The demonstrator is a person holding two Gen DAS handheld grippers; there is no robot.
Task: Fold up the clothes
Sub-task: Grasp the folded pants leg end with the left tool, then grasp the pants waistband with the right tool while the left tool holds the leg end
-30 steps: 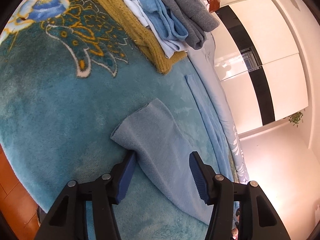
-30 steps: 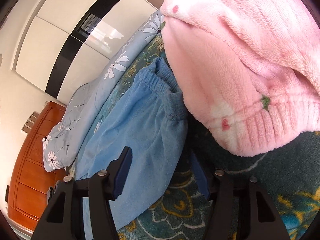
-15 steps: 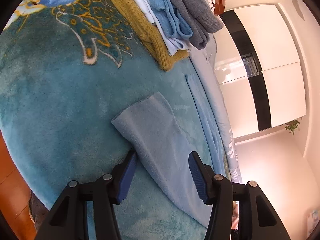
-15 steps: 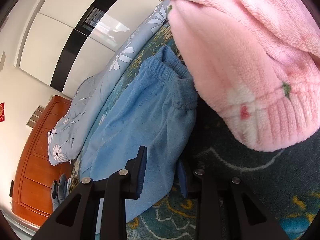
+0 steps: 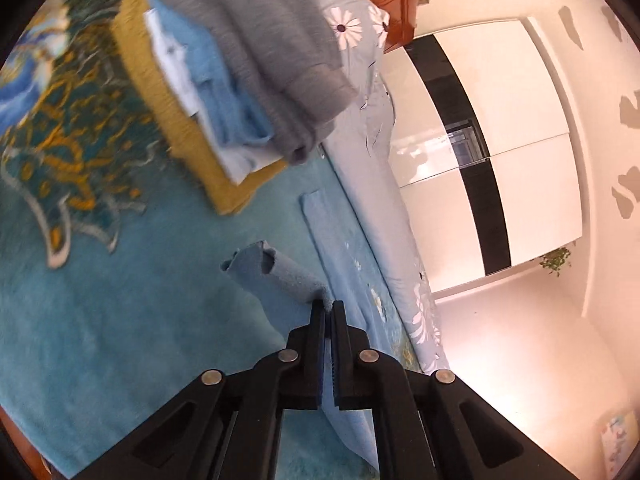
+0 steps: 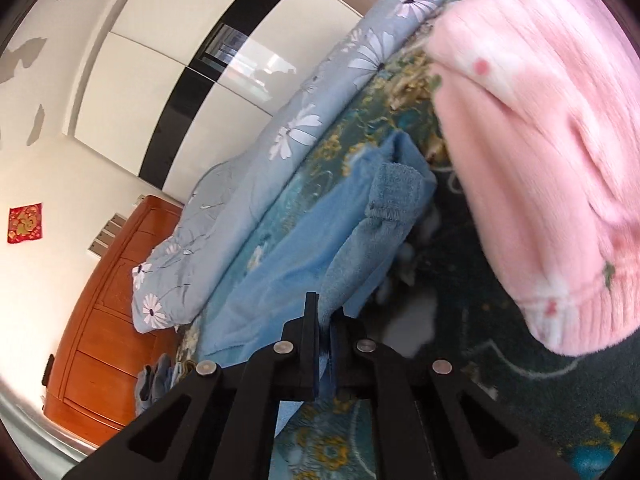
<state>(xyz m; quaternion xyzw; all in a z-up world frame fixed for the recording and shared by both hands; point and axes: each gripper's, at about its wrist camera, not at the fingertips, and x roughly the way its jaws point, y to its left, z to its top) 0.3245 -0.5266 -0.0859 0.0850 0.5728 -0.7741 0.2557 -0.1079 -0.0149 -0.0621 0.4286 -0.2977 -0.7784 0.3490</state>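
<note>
A pair of light blue fleece trousers lies on a teal floral blanket (image 5: 100, 320). In the left wrist view my left gripper (image 5: 328, 308) is shut on a trouser leg end (image 5: 276, 272), which bunches up and lifts off the blanket. In the right wrist view my right gripper (image 6: 324, 316) is shut on the elastic waistband edge of the trousers (image 6: 376, 232), pulling that edge up into a fold. The rest of the trousers (image 6: 280, 276) stretches away toward the left.
A stack of folded clothes (image 5: 224, 80), mustard at the bottom and grey on top, sits beyond the left gripper. A pink fleece garment (image 6: 552, 160) lies right of the waistband. A daisy-print duvet (image 6: 280, 148) runs along the bed's far side by the wooden headboard (image 6: 108, 312) and wardrobe.
Both grippers were open around the trousers and have closed on them. The left one now lifts the leg end; the right one lifts the waistband edge.
</note>
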